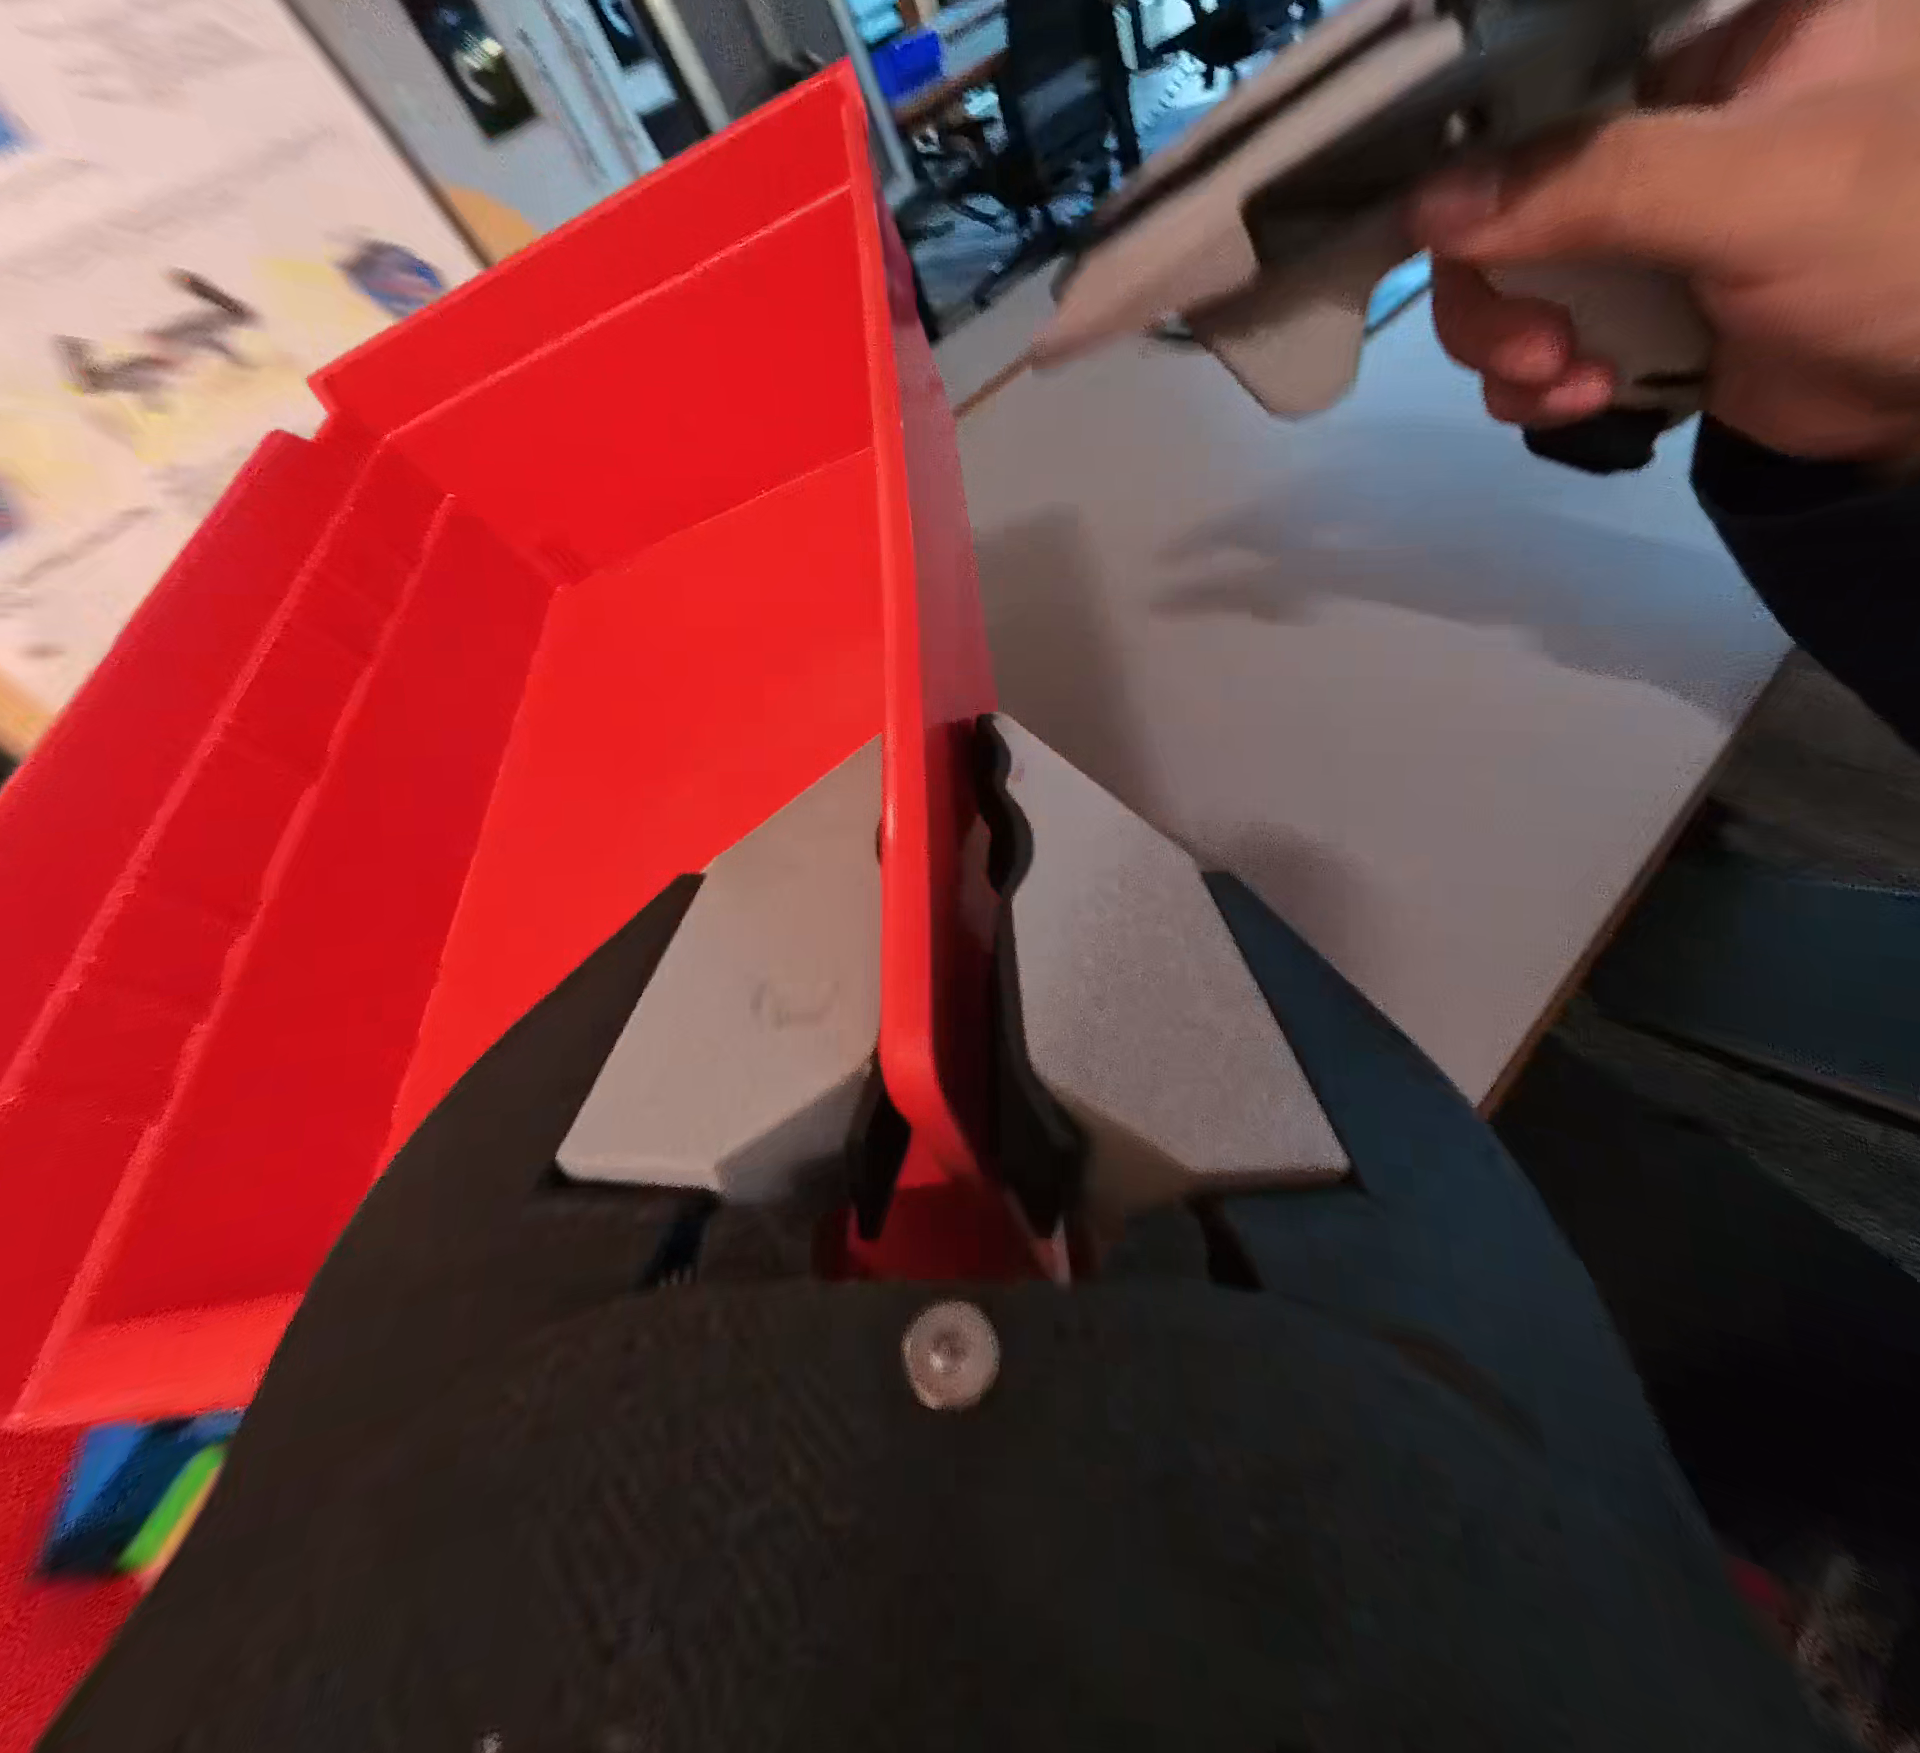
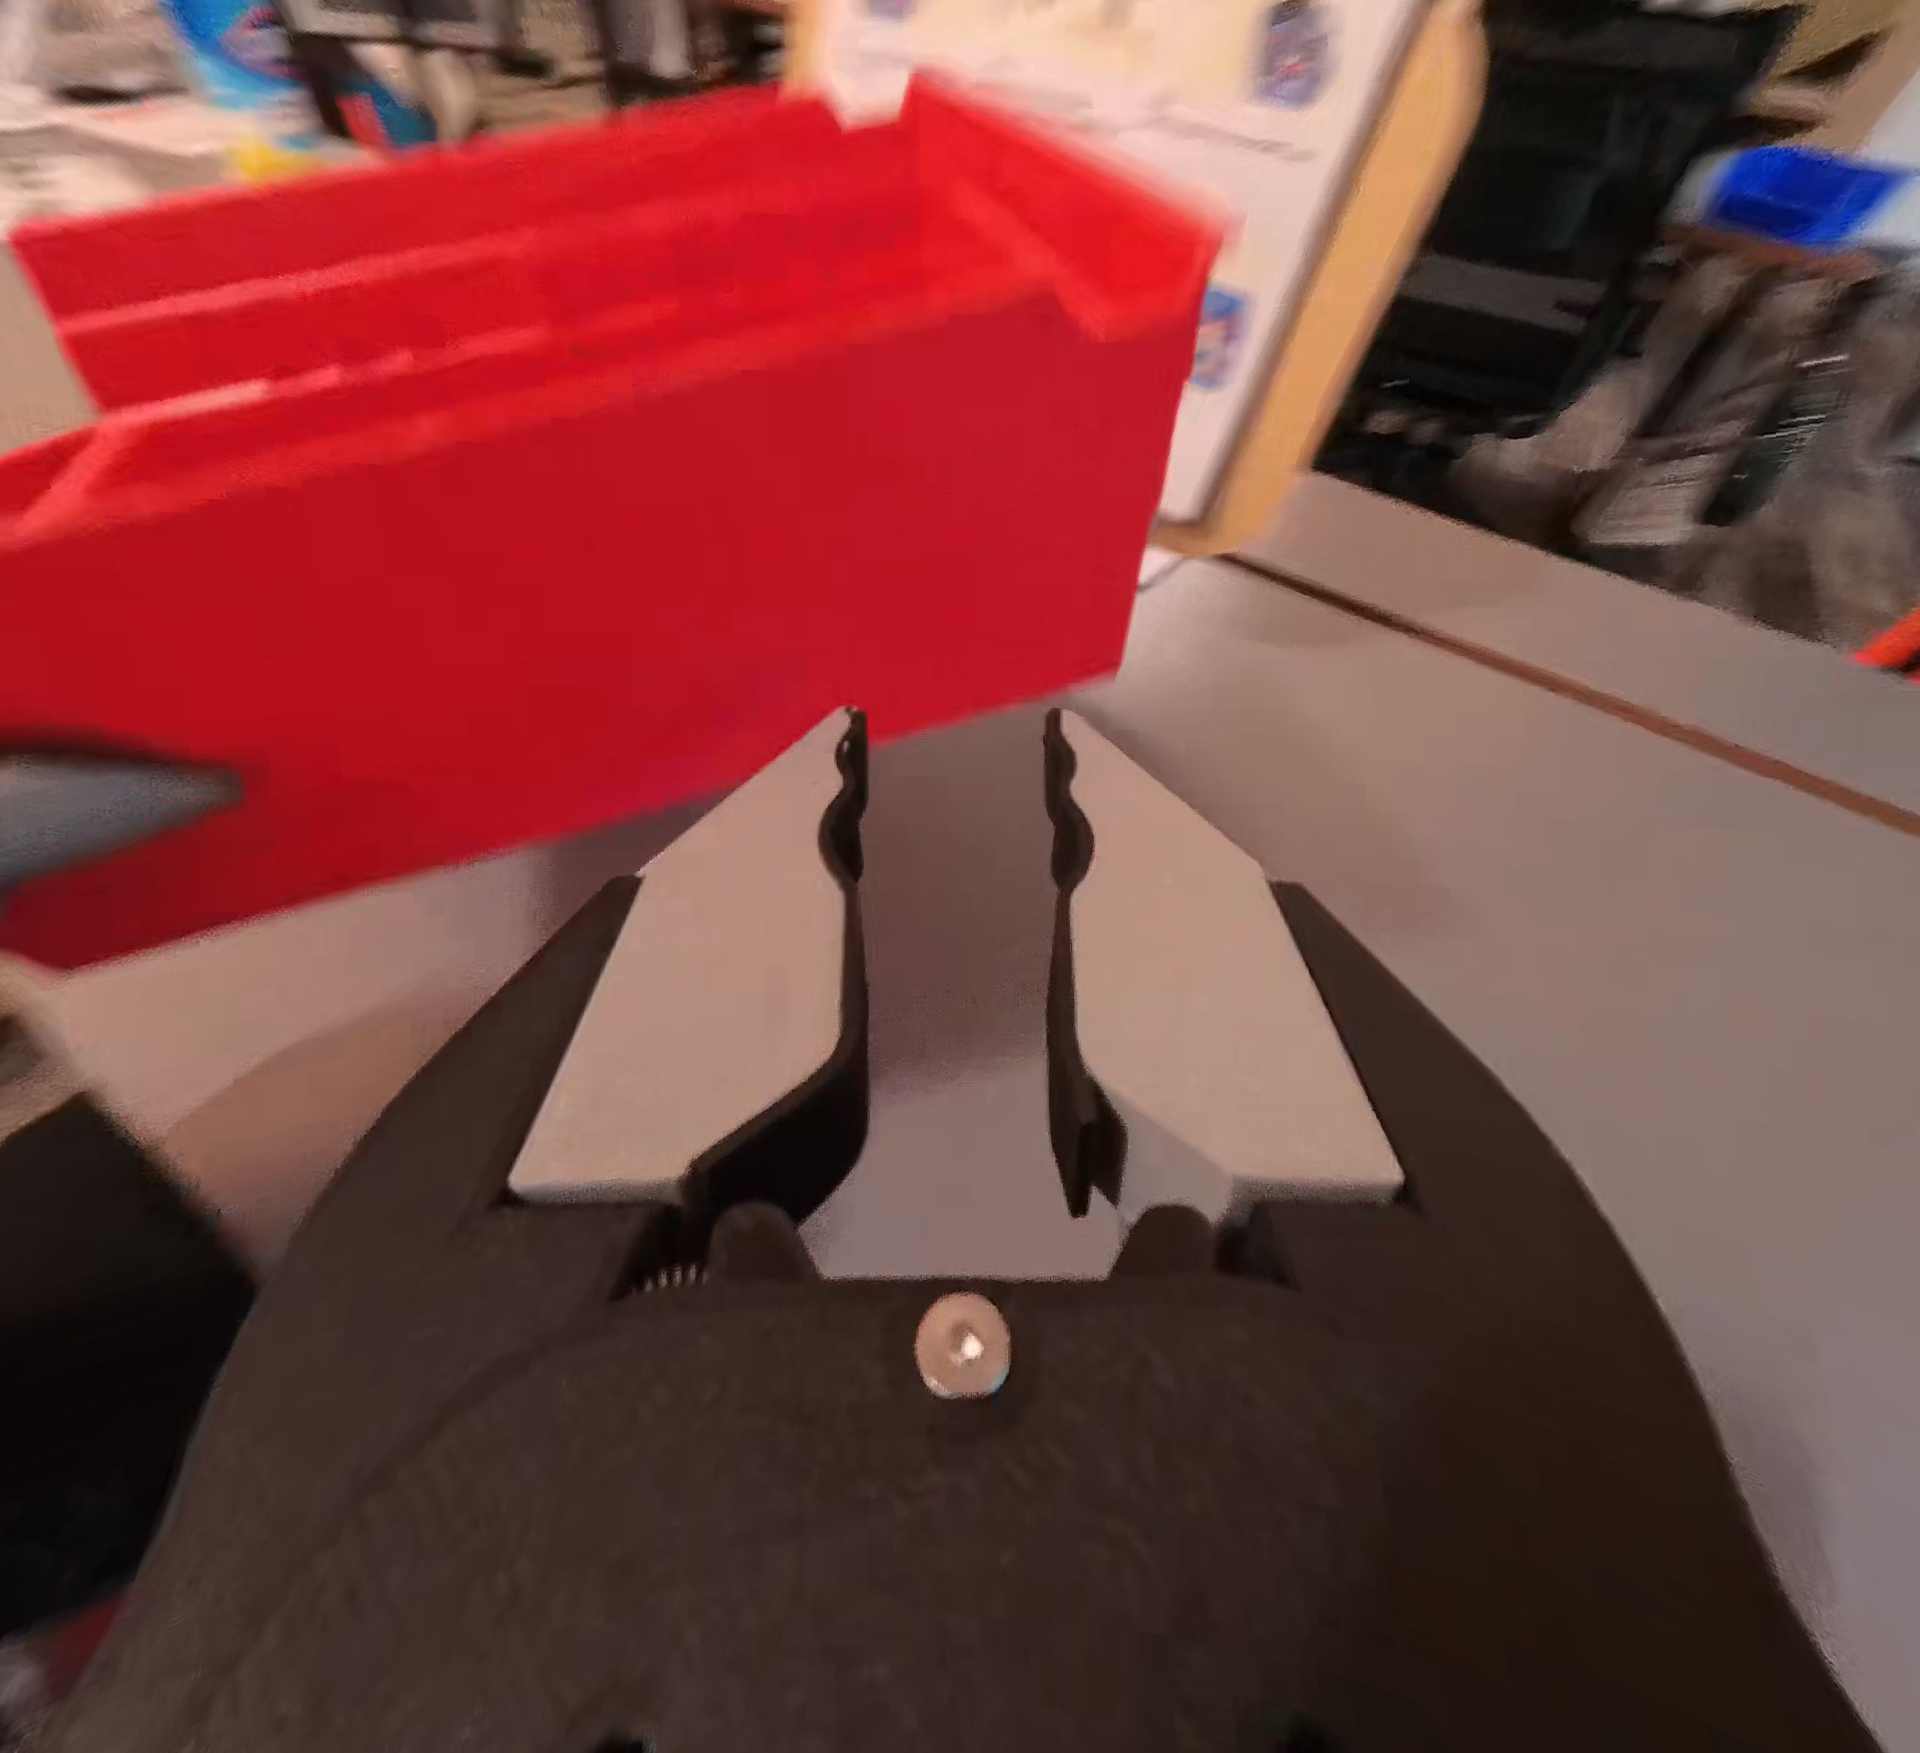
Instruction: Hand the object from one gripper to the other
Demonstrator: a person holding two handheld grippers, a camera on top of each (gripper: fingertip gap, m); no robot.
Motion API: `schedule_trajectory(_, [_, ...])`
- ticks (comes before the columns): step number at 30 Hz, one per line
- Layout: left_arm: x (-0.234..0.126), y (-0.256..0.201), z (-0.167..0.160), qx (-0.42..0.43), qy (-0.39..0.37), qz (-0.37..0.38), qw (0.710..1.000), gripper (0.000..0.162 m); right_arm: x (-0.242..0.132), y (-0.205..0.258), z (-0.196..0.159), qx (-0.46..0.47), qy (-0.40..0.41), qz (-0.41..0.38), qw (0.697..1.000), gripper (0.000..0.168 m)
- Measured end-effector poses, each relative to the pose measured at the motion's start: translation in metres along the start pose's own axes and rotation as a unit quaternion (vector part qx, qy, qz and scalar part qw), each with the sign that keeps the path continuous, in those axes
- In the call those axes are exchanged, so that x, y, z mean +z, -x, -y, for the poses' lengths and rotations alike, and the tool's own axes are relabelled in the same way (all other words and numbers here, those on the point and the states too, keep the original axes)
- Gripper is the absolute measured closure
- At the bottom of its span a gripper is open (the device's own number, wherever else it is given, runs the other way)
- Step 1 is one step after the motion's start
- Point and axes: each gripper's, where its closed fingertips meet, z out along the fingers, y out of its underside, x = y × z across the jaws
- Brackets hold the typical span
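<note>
A red plastic bin (image 1: 665, 623) with stepped inner walls is held up above the grey table. My left gripper (image 1: 935, 768) is shut on the bin's right side wall, one finger inside and one outside. In the right wrist view the same bin (image 2: 582, 498) hangs blurred ahead and to the left, above the table. My right gripper (image 2: 951, 747) is open and empty, its tips just below the bin's lower edge and apart from it. The right gripper (image 1: 1049, 321) also shows in the left wrist view, at the upper right, held by a hand (image 1: 1704, 249).
The grey table (image 1: 1351, 716) has its edge at the right (image 1: 1621, 903). A small blue and green object (image 1: 135, 1495) shows at the lower left. A white board with pictures (image 2: 1143, 41) stands behind the bin. Chairs and clutter fill the room behind. The left gripper's tips are roughly 12 cm from the right gripper's.
</note>
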Motion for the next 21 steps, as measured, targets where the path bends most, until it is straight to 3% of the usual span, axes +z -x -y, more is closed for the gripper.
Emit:
schedule_trajectory(1, [0.017, -0.013, -0.002, -0.005, 0.010, -0.014, 1.000, 0.158, -0.007, -0.019, 0.004, -0.005, -0.014, -0.041, 0.999, 0.139])
schedule_trajectory(3, [0.048, -0.034, -0.010, 0.021, 0.035, -0.020, 0.999, 0.158, -0.021, -0.045, 0.009, 0.005, -0.036, -0.078, 0.996, 0.144])
schedule_trajectory(6, [0.085, -0.061, -0.017, 0.023, 0.052, -0.038, 0.998, 0.158, -0.029, -0.041, 0.014, 0.061, -0.067, -0.016, 0.996, 0.143])
schedule_trajectory(12, [0.147, -0.099, -0.047, -0.103, 0.099, -0.111, 0.984, 0.158, -0.021, -0.016, 0.009, 0.054, -0.045, 0.031, 0.997, 0.140])
schedule_trajectory(16, [0.125, -0.092, -0.052, -0.169, 0.104, -0.147, 0.969, 0.136, -0.002, 0.037, -0.011, 0.022, 0.009, 0.117, 0.993, 0.138])
schedule_trajectory(21, [0.046, -0.040, -0.061, -0.212, 0.094, -0.148, 0.962, 0.117, 0.024, 0.106, -0.065, -0.095, 0.131, 0.182, 0.970, 0.136])
